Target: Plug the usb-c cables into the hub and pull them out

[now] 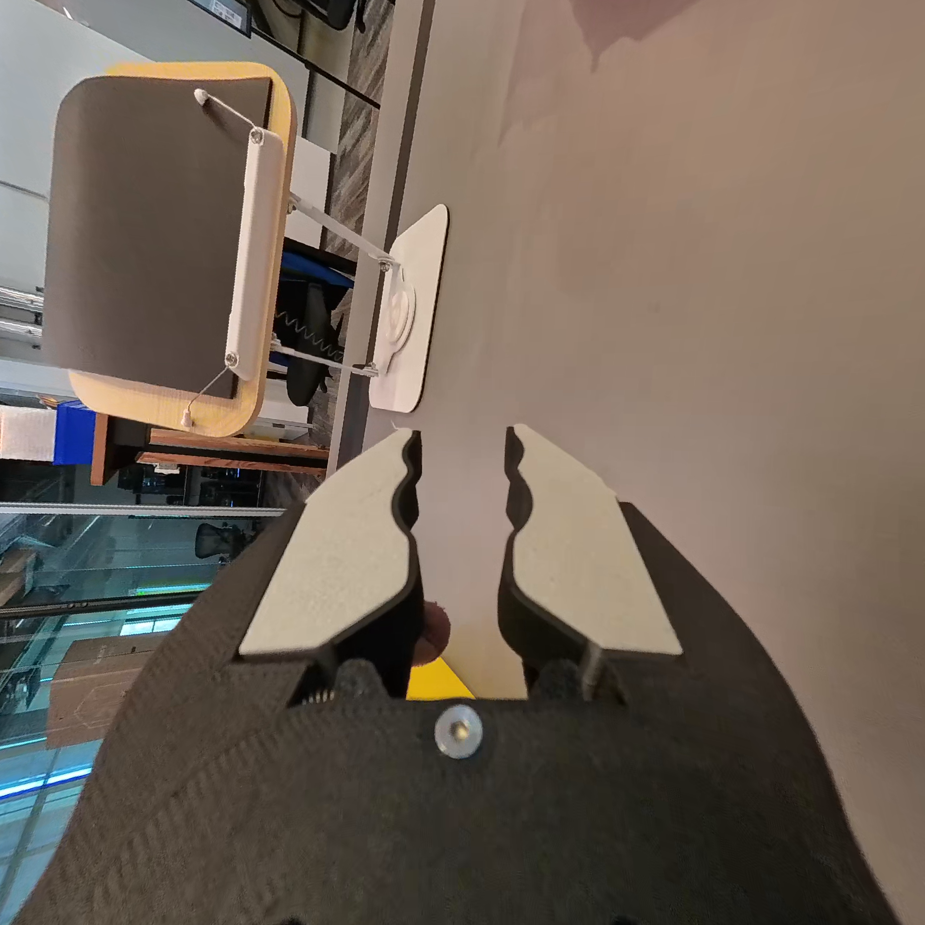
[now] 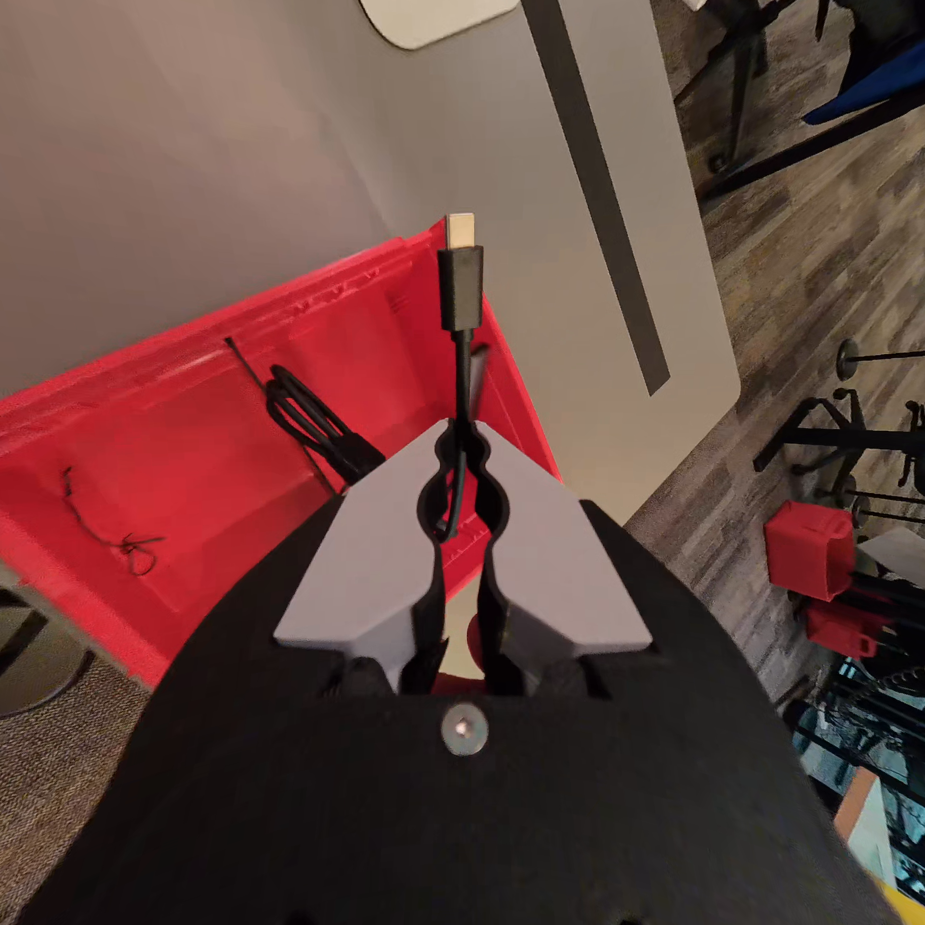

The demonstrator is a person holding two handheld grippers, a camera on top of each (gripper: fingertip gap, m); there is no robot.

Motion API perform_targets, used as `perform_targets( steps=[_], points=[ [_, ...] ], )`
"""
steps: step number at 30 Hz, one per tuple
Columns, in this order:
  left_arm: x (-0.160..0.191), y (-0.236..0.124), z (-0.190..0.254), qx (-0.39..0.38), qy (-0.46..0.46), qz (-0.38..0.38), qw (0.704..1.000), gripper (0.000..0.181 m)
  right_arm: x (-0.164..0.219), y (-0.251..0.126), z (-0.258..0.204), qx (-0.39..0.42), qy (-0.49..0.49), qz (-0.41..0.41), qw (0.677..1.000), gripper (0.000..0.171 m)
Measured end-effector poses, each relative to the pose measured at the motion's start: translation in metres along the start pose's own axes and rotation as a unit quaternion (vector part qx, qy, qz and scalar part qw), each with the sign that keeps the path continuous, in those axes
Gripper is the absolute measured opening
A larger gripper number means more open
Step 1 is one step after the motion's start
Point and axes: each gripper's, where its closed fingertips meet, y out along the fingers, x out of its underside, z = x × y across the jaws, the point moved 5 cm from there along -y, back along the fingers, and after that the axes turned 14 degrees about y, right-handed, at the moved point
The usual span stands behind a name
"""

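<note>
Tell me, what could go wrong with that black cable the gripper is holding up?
1. The right gripper pinches the thin black USB-C cable by its cord below the plug, so the plug could wobble or slip when pushed into a port.
2. The cord trails down toward the red plastic bin, where a coiled black cable bundle lies; it might snag.
3. The left gripper is open and empty, and no hub is in view to steady.

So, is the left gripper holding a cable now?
No, the left gripper is open with only bare table between its fingers.
</note>
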Motion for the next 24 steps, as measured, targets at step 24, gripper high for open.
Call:
perform_targets(
  steps=[24],
  points=[
    [-0.005,-0.005,-0.001,0.005,0.013,0.002,1.0,0.031,0.151,0.024,-0.118,-0.095,0.023,-0.115,0.989,0.008]
  ],
)
